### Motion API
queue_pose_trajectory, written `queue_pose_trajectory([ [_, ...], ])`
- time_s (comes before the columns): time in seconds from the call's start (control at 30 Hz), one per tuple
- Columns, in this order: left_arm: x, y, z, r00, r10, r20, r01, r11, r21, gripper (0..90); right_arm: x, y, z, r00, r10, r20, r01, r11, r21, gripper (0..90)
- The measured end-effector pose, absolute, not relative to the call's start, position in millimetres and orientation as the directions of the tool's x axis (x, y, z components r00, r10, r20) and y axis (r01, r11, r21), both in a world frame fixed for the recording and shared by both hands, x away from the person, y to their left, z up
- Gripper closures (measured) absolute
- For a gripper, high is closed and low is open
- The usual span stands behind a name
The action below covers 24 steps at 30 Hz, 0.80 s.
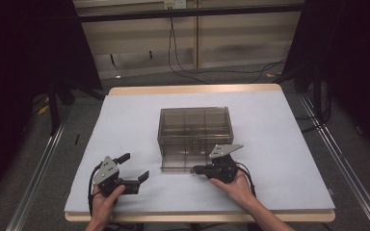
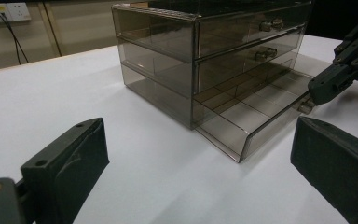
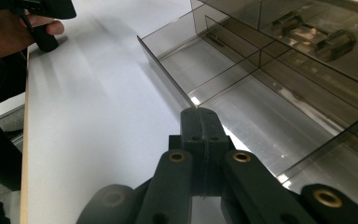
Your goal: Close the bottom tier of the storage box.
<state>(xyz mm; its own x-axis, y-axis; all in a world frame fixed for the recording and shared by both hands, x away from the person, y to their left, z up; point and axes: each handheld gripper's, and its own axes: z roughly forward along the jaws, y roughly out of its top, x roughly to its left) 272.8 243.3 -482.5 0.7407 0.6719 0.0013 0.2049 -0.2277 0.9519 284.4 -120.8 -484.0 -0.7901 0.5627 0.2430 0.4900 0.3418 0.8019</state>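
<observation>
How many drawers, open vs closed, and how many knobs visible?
Open drawers: 1, the bottom drawer of the smoked plastic drawer cabinet, with the right gripper shut on its knob
Closed drawers: 2, top drawer and middle drawer
Knobs: 3
Total drawers: 3

Overhead forward-down, gripper views low, sharing drawer cabinet [image 1: 195,131]

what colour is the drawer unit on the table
Smoky, see-through grey-brown plastic. The drawer unit shows best in the left gripper view.
</observation>
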Motion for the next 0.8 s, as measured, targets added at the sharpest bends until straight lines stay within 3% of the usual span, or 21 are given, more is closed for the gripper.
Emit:
queue_pose_trajectory([
  [0.8, 272.6, 243.1, -482.4, 0.735, 0.678, -0.004, 0.211, -0.223, 0.952, 3.9, 289.9, -120.4, -485.0, -0.783, 0.574, 0.239, 0.488, 0.328, 0.809, 90.0],
])
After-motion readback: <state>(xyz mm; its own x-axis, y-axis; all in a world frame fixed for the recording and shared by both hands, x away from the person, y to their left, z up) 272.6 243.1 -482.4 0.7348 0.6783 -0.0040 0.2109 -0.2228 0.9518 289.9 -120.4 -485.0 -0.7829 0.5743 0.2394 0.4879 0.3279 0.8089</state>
